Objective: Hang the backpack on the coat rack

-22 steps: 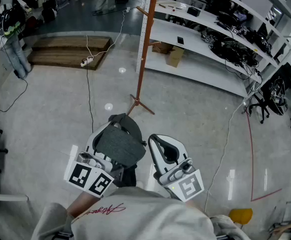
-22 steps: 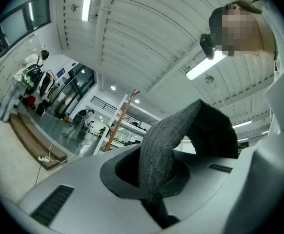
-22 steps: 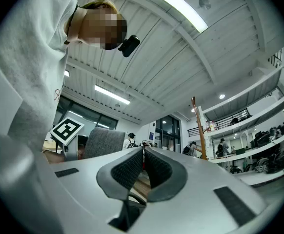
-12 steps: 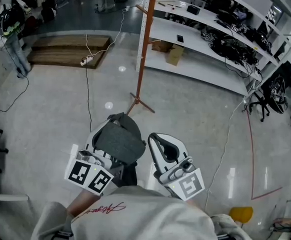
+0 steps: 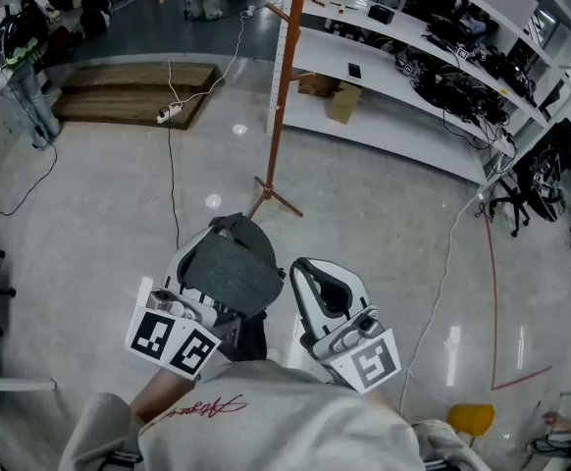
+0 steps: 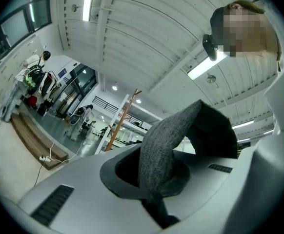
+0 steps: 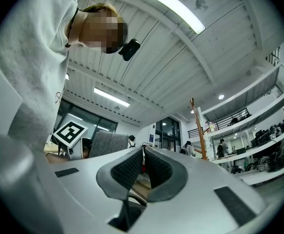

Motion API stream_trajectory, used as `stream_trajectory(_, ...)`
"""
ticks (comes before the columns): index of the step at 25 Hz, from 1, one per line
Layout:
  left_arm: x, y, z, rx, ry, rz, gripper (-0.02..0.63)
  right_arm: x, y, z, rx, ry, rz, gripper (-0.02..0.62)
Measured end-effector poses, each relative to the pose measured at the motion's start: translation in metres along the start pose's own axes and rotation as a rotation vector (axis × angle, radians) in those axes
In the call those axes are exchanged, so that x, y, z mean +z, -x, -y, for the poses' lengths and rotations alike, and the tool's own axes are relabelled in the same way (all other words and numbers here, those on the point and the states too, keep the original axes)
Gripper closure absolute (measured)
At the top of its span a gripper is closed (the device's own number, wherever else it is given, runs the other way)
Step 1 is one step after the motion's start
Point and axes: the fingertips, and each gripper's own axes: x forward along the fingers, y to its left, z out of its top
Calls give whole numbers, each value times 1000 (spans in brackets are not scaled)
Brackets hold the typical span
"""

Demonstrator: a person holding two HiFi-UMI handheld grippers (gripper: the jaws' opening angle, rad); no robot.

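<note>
Backpack fabric, a grey felt-like weave with darker edging, is lying bunched over the left gripper close to the person's chest. That gripper's jaws are pinching a folded loop of it, and the bag's lower part is hiding behind the gripper. Just beside it, the right gripper is holding its ribbed dark pads pressed together on nothing. Farther off, the thin orange coat rack is standing on splayed feet on the glossy floor, its top running out of frame, before long white shelves.
</note>
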Motion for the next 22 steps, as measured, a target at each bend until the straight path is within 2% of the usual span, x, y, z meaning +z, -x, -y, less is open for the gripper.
stream_trajectory(9, 2, -19, 0, 13, -1, 35, 584, -4, 11, 23, -17, -2, 13, 572)
stream_trajectory(17, 8, -40, 6, 22, -6, 103, 584, -9, 23, 41, -2, 5, 15, 572)
stream_trajectory(22, 20, -61, 0, 27, -3, 144, 584, -16, 16, 48, 14, -34, 12, 572)
